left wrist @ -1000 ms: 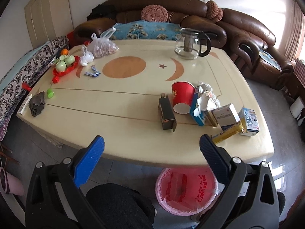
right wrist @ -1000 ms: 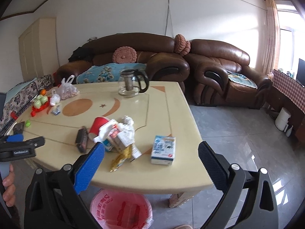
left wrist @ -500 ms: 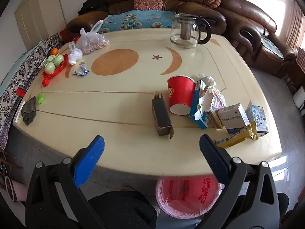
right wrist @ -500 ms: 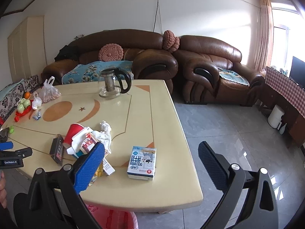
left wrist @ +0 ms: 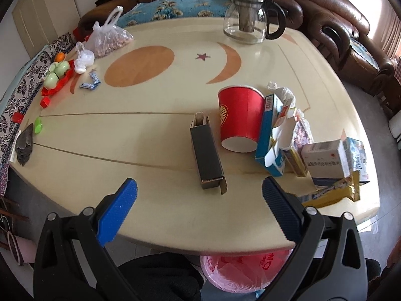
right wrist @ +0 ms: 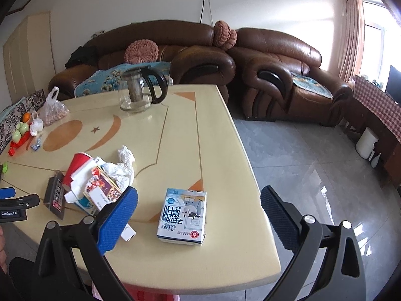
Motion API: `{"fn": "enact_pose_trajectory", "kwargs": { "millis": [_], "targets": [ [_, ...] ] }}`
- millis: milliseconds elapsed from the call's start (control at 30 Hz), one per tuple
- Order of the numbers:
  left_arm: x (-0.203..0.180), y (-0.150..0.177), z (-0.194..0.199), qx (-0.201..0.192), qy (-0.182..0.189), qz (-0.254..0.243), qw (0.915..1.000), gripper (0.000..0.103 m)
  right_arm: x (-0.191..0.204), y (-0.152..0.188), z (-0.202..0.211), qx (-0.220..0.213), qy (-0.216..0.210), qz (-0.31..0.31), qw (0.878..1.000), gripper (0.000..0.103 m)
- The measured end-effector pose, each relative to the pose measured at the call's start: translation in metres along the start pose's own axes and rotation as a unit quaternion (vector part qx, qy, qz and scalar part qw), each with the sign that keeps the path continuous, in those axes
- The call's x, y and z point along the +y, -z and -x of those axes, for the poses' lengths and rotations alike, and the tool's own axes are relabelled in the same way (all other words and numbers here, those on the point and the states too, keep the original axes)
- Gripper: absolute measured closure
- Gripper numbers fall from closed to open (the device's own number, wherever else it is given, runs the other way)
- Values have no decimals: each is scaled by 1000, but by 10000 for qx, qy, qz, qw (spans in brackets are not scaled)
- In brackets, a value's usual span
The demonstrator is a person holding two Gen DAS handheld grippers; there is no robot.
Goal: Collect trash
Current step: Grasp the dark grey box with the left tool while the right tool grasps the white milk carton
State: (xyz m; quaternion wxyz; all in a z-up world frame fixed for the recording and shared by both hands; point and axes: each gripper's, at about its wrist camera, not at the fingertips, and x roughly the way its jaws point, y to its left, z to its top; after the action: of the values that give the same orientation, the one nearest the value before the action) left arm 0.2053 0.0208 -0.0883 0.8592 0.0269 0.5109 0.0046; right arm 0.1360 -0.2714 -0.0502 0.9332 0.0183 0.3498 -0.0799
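while both sets of jaws gape wide and empty, the left gripper (left wrist: pixel 199 193) faces the dark box (left wrist: pixel 206 154) on the desk (left wrist: pixel 140 135); a clumsy close could knock the red cup (left wrist: pixel 239 119) beside it, missing the pink bin (left wrist: pixel 240 271) below.

Pink bin (left wrist: pixel 240 271) mostly hidden under table edge (left wrist: pixel 200 247); contents probably unreadable.

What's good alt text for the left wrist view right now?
The open left claw hovers over the near edge of a cream table, aimed at a dark carton lying flat. Right of it sit an upside-down red paper cup and a heap of small boxes; a pink-lined bin stands below the edge.
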Motion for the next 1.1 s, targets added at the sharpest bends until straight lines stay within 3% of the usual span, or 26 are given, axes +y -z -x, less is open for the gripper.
{"fn": "enact_pose_trajectory", "kwargs": {
  "millis": [367, 833, 1033, 1100],
  "targets": [
    [0, -9, -41, 355, -40, 79, 9993, 5, 4, 15, -67, 652, -105, 50, 9978, 7],
    [6, -14, -80, 714, 237, 248, 9969, 6, 14, 30, -114, 941, -34, 384, 9948, 7],
    [12, -15, -96, 990, 425, 476, 9930, 21, 12, 33, -123, 1014, -302, 263, 9940, 8],
    [14, -15, -99, 1049, 490, 537, 9918, 22, 9, 33, -125, 1073, -377, 167, 9934, 16]
  ]
}}
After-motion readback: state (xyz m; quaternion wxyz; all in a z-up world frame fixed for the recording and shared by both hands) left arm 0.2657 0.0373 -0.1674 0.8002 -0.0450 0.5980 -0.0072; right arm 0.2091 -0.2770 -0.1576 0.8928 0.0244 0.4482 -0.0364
